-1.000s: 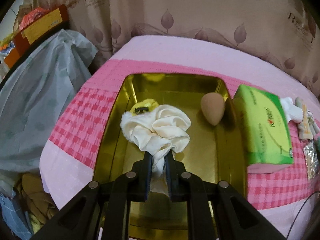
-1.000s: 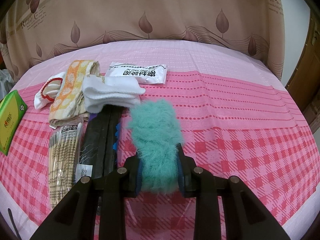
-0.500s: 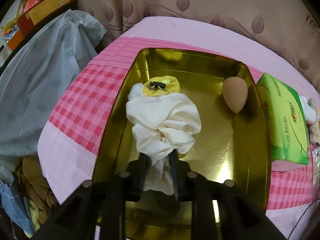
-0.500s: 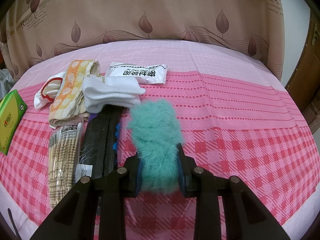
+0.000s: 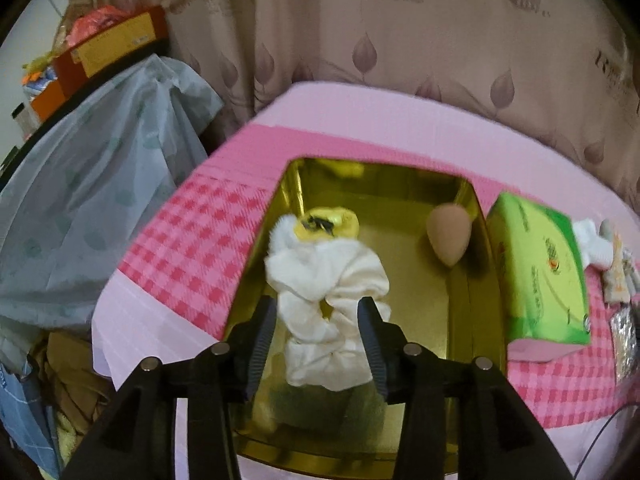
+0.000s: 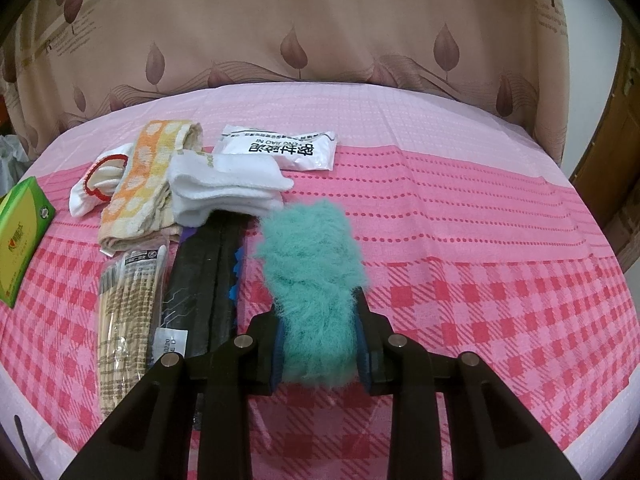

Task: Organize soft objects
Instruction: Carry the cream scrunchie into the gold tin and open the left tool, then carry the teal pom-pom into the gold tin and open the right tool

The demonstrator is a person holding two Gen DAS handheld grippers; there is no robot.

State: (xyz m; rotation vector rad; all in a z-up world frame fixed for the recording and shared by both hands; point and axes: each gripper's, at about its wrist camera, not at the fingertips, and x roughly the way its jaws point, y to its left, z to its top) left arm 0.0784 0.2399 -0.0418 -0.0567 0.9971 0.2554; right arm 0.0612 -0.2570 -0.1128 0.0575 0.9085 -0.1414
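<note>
My left gripper (image 5: 316, 322) has just been opening, and its jaws now stand apart on either side of the cream scrunchie (image 5: 328, 304), which sits between them without being pinched, lying in the gold tin (image 5: 468, 320). The scrunchie stretches away from me along the line of the fingers, its far end against a small yellow and white plush (image 5: 320, 226); a beige makeup sponge (image 5: 448, 236) stands apart at the tin's right wall. So the way out for that hand is straight back and up, though the blur leaves me unsure whether a fold touches the right pad. My right gripper (image 6: 318, 340) is clamped on the teal furry scrunchie (image 6: 310, 268), long axis pointing away from me, over the pink checked cloth (image 6: 480, 280). The tin lies to that hand's left, beyond the green tissue pack (image 6: 20, 236). Only the left view shows the tin; only the right shows the white socks (image 6: 224, 186) and the orange towel (image 6: 148, 184) awaiting.
</note>
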